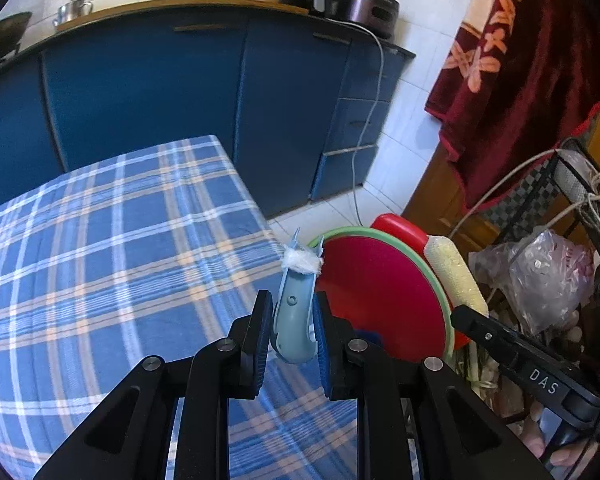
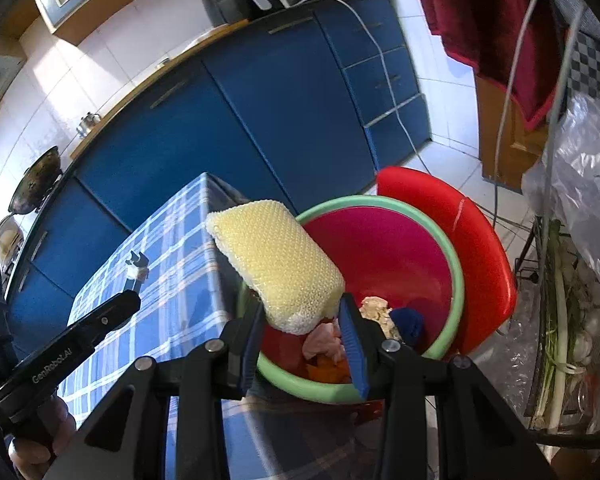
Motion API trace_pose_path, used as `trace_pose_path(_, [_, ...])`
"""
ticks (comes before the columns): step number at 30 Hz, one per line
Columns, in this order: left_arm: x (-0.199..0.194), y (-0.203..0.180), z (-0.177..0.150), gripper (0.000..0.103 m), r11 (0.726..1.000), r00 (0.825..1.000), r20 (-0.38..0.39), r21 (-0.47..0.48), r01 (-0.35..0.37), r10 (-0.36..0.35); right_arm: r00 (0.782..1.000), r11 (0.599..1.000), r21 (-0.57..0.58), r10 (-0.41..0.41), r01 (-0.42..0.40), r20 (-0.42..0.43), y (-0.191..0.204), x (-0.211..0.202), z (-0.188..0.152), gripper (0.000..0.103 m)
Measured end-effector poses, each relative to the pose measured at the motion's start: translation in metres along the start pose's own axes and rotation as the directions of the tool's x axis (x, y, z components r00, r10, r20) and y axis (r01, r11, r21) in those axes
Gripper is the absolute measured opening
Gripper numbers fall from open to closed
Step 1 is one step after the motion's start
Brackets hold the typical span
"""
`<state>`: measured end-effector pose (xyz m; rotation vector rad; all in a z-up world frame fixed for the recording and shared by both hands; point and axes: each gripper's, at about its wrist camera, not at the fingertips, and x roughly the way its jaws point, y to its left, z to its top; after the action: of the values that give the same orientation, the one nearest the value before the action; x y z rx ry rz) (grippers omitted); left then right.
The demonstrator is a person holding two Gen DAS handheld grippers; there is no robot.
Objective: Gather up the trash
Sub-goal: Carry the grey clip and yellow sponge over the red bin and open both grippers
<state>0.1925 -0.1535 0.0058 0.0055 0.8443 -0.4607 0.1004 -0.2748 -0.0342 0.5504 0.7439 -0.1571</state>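
Left gripper (image 1: 292, 332) is clamped on a pale blue plastic piece (image 1: 294, 320), curved like a small handle, and a wad of white fluff (image 1: 302, 263) clings across its forked tip, out ahead of the fingers. Below and to the left of those fingers spreads the blue checked tablecloth (image 1: 112, 248); just past the tip, to the right, sits the bin (image 1: 384, 288), red inside with a green rim.

Right gripper (image 2: 302, 330) grips a yellow sponge (image 2: 274, 256) by its lower end, the bulk of it sticking up and forward from between the pads, tilted over the near rim of the bin.

Here is where the two cameras part ways. Only the right wrist view looks down into the bin: scraps lie at the bottom, just beyond the right finger, something beige (image 2: 374, 308), something dark blue (image 2: 408, 320), a pink lump (image 2: 324, 344) and an orange bit (image 2: 328, 368). The left wrist view gives only the bin's red wall, with the sponge showing edge-on past its right rim. The right wrist view also catches the left gripper from the side, off to the left of its own fingers, over the tablecloth, with a hand (image 2: 40, 432) wrapped around its grip.
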Motion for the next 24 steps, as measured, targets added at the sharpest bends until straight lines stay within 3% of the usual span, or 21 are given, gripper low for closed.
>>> trace_pose_path(24, [0.076, -0.043, 0.003, 0.021, 0.995, 0.994, -0.108, 0.088, 0.045, -0.036, 0.994, 0.992, 0.089, -0.088, 0.093, -0.06, -0.051, 0.033, 0.0, 0.042])
